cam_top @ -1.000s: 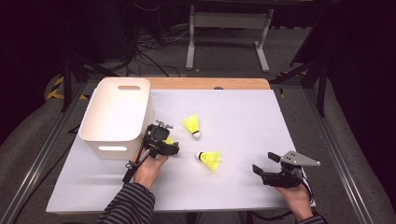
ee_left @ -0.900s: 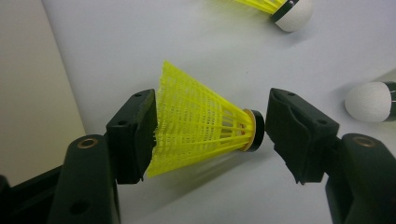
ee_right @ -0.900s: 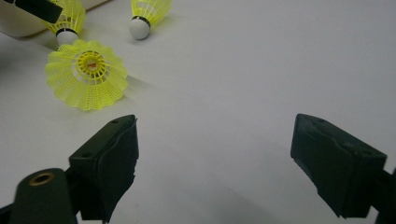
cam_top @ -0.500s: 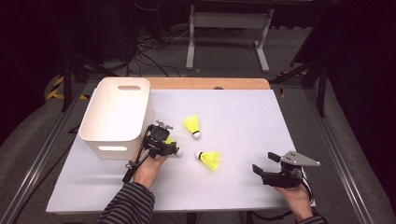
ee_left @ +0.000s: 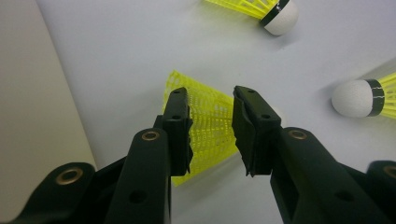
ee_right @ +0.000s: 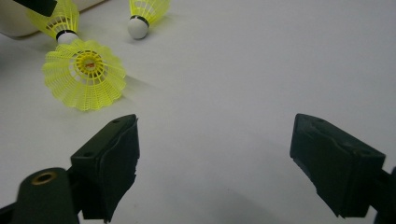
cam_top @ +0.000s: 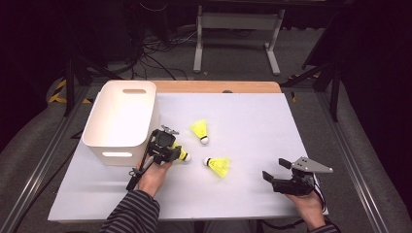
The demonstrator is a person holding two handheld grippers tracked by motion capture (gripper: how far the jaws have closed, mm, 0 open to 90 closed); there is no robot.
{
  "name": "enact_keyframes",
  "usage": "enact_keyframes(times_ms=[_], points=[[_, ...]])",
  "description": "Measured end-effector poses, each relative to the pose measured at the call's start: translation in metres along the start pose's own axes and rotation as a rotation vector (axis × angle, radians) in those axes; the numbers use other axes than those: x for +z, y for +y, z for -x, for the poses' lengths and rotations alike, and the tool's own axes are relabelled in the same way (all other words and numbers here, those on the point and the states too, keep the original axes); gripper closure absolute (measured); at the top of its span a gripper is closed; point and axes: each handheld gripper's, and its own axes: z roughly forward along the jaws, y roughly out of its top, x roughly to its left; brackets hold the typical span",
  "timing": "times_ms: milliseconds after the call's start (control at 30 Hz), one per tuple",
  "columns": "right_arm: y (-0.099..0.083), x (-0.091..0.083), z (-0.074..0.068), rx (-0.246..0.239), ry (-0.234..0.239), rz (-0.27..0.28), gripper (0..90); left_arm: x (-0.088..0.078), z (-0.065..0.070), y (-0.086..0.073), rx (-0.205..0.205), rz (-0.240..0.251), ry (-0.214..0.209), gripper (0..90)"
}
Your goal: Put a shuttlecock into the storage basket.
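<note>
White table [cam_top: 252, 121]: left gripper [ee_left: 210, 126], jaws just closing, straddled a shuttlecock [ee_left: 210, 121]; next, pinch and lift toward bin [cam_top: 121, 116]. Right gripper [ee_right: 215, 154] gaped idle.

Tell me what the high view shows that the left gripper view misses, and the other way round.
High view: the whole table, the white bin with its open top, and the right gripper, jaws open. Left gripper view: a close look at the left gripper, its jaws just closing with a yellow shuttlecock by its mesh skirt between them. Both: that shuttlecock, two more shuttlecocks, and the bin's side.
</note>
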Motion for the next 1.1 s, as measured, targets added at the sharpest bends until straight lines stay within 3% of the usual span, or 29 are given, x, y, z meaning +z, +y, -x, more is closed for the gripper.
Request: enact_keyframes(times_ms=[600, 1100], points=[[0.0001, 0.0004, -0.0002, -0.001, 0.0, -0.001, 16.5, -0.004, -0.0032, -0.0005, 0.017, -0.014, -0.05, 87.3], [0.0003, 0.0002, -0.0004, -0.004, 0.0, 0.005, 16.4, -0.0082, -0.0027, -0.0013, 0.029, 0.004, -0.097, 89.6]])
